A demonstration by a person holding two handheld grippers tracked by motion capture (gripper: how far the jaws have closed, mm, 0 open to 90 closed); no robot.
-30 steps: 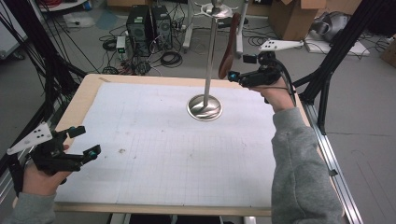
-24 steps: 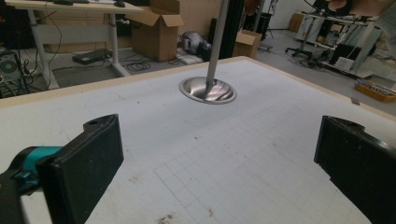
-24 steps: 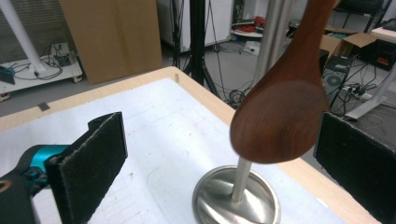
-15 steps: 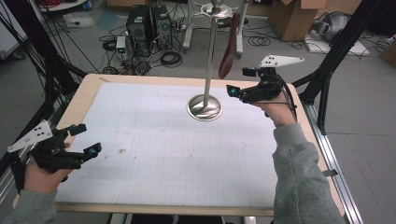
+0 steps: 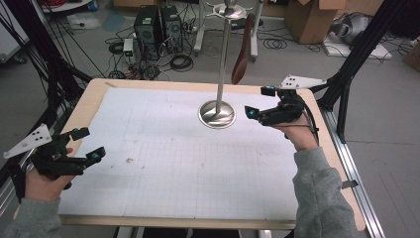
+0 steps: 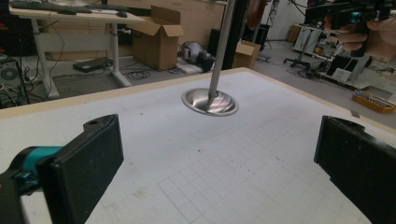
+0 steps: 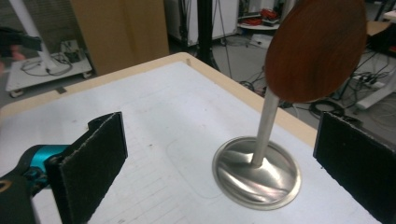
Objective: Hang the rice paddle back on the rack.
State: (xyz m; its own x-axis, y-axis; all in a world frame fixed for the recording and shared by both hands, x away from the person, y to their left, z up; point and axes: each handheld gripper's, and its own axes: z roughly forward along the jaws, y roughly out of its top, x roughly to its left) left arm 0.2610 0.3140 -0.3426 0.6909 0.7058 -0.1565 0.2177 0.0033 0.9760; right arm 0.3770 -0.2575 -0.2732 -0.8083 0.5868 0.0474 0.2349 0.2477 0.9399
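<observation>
Top edge crops the wooden spoon (image 7: pixel 316 49) and stand pole (image 6: pixel 222 51)

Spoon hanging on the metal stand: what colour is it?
Dark reddish-brown, wood-like; the wooden spoon shows best in the right gripper view.

Brown spoon (image 7: pixel 315 49), silver stand (image 7: pixel 257 175)

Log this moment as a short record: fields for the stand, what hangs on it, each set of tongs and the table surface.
stand: metal stand, round base on the table, upright pole
hanging item: brown wooden spoon, bowl end down, clear of the table
left tongs: open, holding nothing, near the table's left edge
right tongs: open, holding nothing, just right of the stand's base
surface: white gridded mat on a wooden table
</observation>
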